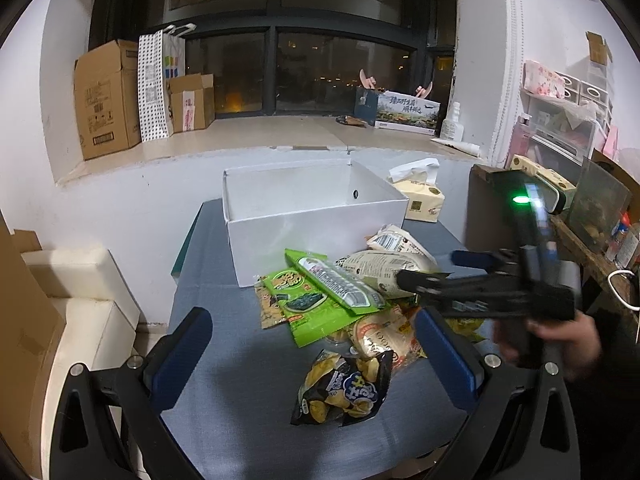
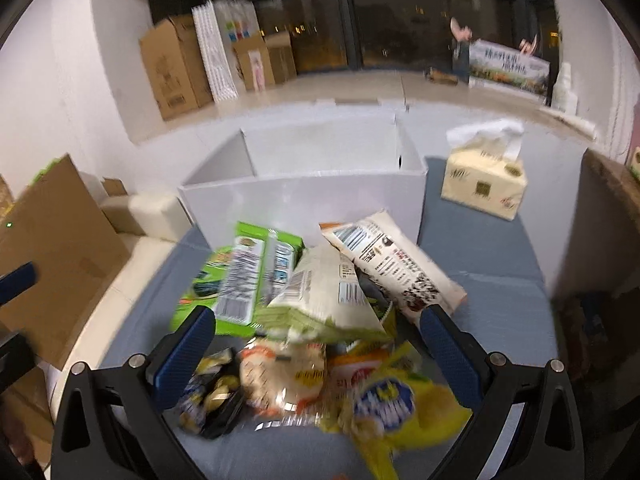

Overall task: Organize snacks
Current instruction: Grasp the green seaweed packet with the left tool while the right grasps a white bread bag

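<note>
We see both tools spread wide, nothing held. The left gripper point(image 1: 312, 354) sits low in the left wrist view, its blue pads at lower left and lower right of the frame, angled down over the grey-blue table point(image 1: 224, 364). Between the pads, near lower centre, lies a dark chip bag point(image 1: 344, 388), flat on the table, not touched by either pad.

The right gripper point(image 1: 436, 270) comes in from the right edge of the left wrist view, roughly level, jaws apart, fingertips reaching into the snack pile point(image 1: 340, 300) at frame centre; a green light glows on its body. The hand point(image 1: 560, 340) holding it is blurred at lower right. We can't tell whether the tips touch the pale bag point(image 1: 376, 268).

In the right wrist view the right gripper point(image 2: 318, 334) hovers over the same pile, pads at lower left and lower right; a yellow bag point(image 2: 400, 412) sits low centre, a green seaweed pack point(image 2: 248, 280) left of centre, a white printed bag point(image 2: 396, 264) right of centre. This view is motion-blurred.

The white box point(image 1: 316, 216) stands open just behind the pile, upper centre. A tissue pack point(image 1: 420, 196) sits to its right.
</note>
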`<state>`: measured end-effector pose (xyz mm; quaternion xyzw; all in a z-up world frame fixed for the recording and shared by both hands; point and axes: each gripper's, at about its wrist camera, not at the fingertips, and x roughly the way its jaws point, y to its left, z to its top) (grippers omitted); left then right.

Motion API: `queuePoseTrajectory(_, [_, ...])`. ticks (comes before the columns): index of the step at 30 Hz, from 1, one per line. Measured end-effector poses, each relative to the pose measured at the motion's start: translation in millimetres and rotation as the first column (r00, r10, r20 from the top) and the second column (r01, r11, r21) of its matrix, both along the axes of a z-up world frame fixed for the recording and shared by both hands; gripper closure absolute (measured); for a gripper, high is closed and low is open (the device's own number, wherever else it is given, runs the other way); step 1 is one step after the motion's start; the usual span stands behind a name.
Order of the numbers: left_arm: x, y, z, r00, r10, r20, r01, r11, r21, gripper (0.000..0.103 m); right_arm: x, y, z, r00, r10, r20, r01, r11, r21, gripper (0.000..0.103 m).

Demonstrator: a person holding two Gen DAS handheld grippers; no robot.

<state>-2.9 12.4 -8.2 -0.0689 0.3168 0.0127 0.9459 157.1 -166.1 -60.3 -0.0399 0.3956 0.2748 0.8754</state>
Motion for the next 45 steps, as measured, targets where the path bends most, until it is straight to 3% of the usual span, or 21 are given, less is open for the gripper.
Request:
queuePoseTrajectory(4, [4, 7, -10, 0.999, 0.006, -0.034, -0.006, 1.0, 0.003, 0.0, 28, 16, -26, 0.998, -0.016, -0.059, 0.015, 0.999, -0.029, 0.005])
queuePoseTrajectory(5, [5, 9, -13, 0.999, 0.01, -0.045, -0.01, 1.0, 0.004, 0.0, 32, 18, -32, 0.997, -0.015, -0.072, 0.013, 1.0, -0.023, 0.021])
queuePoseTrajectory(7, [8, 12, -17, 0.998, 0.019, -0.067, -0.018, 1.0, 0.006, 0.0, 39, 21, -42, 0.994, -0.01, -0.109, 0.006, 0.999, -0.037, 0.029])
queuePoseTrajectory(10, [11, 15, -21, 0.996, 0.024, -0.081, -0.025, 1.0, -0.016, 0.0, 33, 19, -43, 0.994, 0.016, -0.11, -0.016, 1.0, -0.005, 0.05])
queuePoseTrajectory(11, [14, 17, -23, 0.997, 0.025, -0.072, -0.027, 1.0, -0.016, 0.0, 32, 18, -41, 0.994, 0.02, -0.111, -0.02, 1.0, 0.0, 0.052])
queuePoseTrajectory(21, [58, 15, -51, 0.989, 0.007, -0.146, -0.012, 0.999, -0.035, 0.0, 1, -25, 6, 0.993, 0.082, -0.081, -0.064, 0.976, 0.21, 0.054])
queuePoseTrajectory(27, [101, -5, -82, 0.972, -0.035, -0.233, 0.049, 0.997, 0.052, 0.0, -18, -56, 30, 0.999, 0.034, -0.026, -0.026, 0.971, 0.24, 0.055])
queuePoseTrajectory(30, [125, -6, -96, 0.954, -0.001, -0.3, 0.041, 0.991, 0.126, 0.0, -29, -76, 41, 1.0, -0.005, 0.006, 0.004, 0.968, 0.25, 0.054])
queuePoseTrajectory(35, [149, 21, -121, 0.926, 0.043, -0.374, -0.043, 0.999, 0.007, 0.0, -47, -104, 46, 0.999, -0.035, 0.015, 0.03, 0.96, 0.277, 0.055])
queuePoseTrajectory(37, [154, 26, -132, 0.909, 0.042, -0.414, -0.06, 0.998, -0.03, 0.004, -49, -111, 46, 0.999, -0.044, 0.013, 0.039, 0.957, 0.289, 0.055])
queuePoseTrajectory(40, [157, 24, -140, 0.898, 0.091, -0.43, -0.086, 0.996, 0.03, 0.028, -50, -117, 44, 0.998, -0.055, 0.002, 0.052, 0.954, 0.295, 0.055])
queuePoseTrajectory(42, [153, 24, -133, 0.909, 0.066, -0.411, -0.074, 0.997, -0.002, 0.039, -49, -117, 44, 0.998, -0.058, 0.001, 0.055, 0.953, 0.297, 0.055])
queuePoseTrajectory(45, [140, 23, -116, 0.931, 0.067, -0.358, -0.074, 0.997, -0.007, 0.04, -49, -117, 44, 0.999, -0.055, 0.001, 0.052, 0.952, 0.301, 0.055])
